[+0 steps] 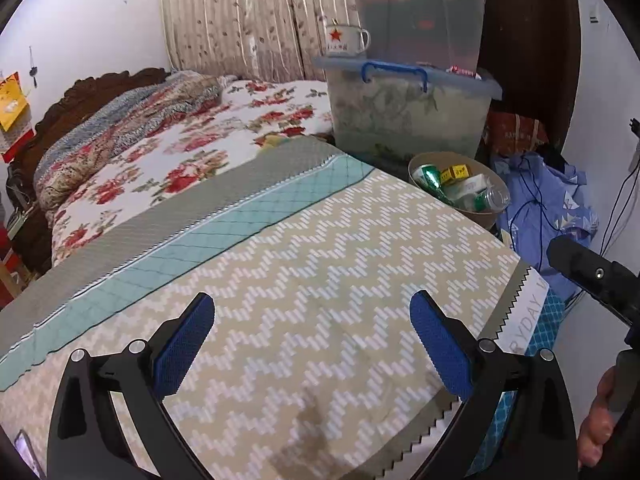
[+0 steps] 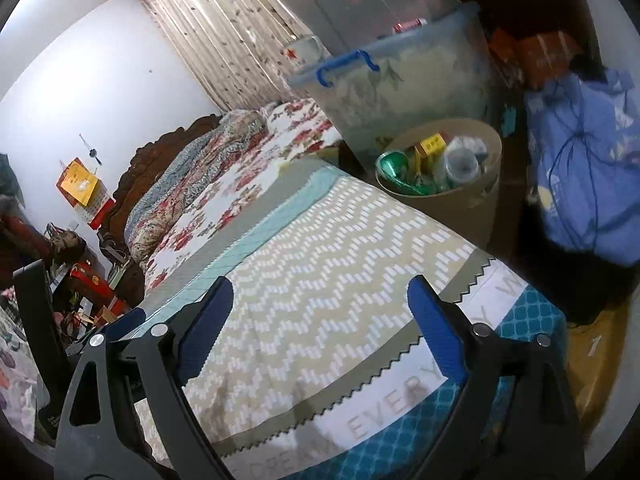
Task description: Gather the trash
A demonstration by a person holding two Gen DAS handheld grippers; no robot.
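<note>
A tan round bin point(image 1: 486, 218) stands beside the bed's far right corner and holds a green can point(image 1: 430, 178), a yellow box point(image 1: 456, 172) and a clear plastic bottle point(image 1: 494, 198). The right wrist view shows the bin point(image 2: 464, 208) with the green can point(image 2: 394, 168), yellow box point(image 2: 430, 146) and bottle point(image 2: 462, 164). My left gripper point(image 1: 312, 340) is open and empty over the zigzag bedspread point(image 1: 320, 264). My right gripper point(image 2: 320, 332) is open and empty above the bedspread's point(image 2: 328, 264) near corner.
Stacked clear storage boxes point(image 1: 408, 108) with an enamel mug point(image 1: 346, 40) stand behind the bin. A blue cloth bundle point(image 2: 588, 168) lies right of the bin. A floral quilt point(image 1: 168, 152) covers the bed's far half. The right gripper's body point(image 1: 600, 276) shows at the left view's right edge.
</note>
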